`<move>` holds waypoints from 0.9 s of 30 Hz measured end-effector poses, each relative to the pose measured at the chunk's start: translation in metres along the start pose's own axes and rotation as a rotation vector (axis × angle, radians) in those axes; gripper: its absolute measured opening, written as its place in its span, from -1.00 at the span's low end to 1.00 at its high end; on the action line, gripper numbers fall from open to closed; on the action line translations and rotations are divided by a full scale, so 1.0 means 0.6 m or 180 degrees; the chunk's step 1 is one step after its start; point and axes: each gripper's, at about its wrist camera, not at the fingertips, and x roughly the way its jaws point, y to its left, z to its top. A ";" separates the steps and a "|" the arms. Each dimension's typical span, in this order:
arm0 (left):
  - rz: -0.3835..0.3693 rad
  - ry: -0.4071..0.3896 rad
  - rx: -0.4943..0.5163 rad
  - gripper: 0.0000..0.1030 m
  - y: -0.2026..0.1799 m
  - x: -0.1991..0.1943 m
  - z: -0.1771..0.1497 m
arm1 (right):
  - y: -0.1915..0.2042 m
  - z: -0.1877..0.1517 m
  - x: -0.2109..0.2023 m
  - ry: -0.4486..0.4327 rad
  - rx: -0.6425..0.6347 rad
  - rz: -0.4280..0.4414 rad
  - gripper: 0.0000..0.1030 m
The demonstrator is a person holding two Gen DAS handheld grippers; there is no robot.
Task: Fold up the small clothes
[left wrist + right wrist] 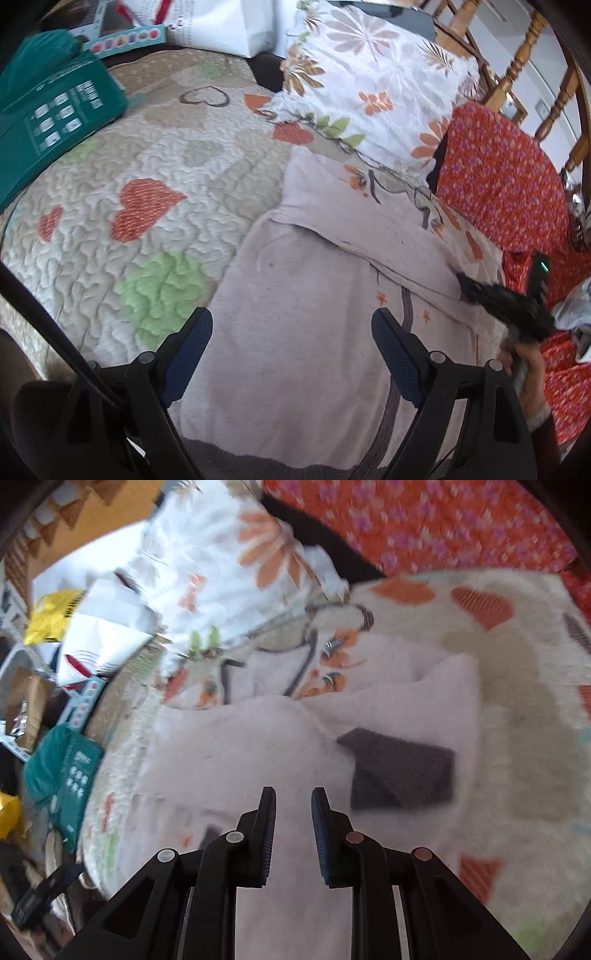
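A pale lilac small garment (295,350) with a grey hem lies spread on the heart-patterned quilt (110,206). One part is folded over, and the top end carries an orange print. My left gripper (291,332) hovers over its middle, jaws wide open, with nothing between them. In the right wrist view the same garment (240,746) shows a dark grey cuff (402,771) turned onto it. My right gripper (293,805) hangs above the fabric with a narrow gap between its pads and holds nothing. In the left wrist view that right gripper (476,291), blurred and held by a hand (528,365), points at the garment's right edge.
A floral pillow (369,85) lies beyond the garment, with a red flowered cloth (498,177) to its right. A teal package (48,122) sits at the quilt's far left, with boxes and a white bag (229,26) behind. Wooden bed rails (524,48) stand at the back right.
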 end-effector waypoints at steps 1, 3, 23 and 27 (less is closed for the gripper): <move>0.0016 0.0013 0.0032 0.69 -0.003 0.005 0.002 | -0.014 0.014 0.018 -0.0011 0.0089 -0.0181 -0.58; 0.0061 0.0032 0.0076 0.69 -0.004 0.016 0.006 | -0.042 0.037 0.028 -0.0169 0.0230 -0.0527 -0.61; -0.0229 0.0531 0.0356 0.68 0.097 0.109 0.009 | -0.128 -0.258 -0.144 -0.0154 0.1488 0.0215 0.10; -0.0748 0.0741 0.0274 0.58 0.102 0.094 -0.011 | -0.102 -0.305 -0.142 -0.0162 0.1627 0.0675 0.10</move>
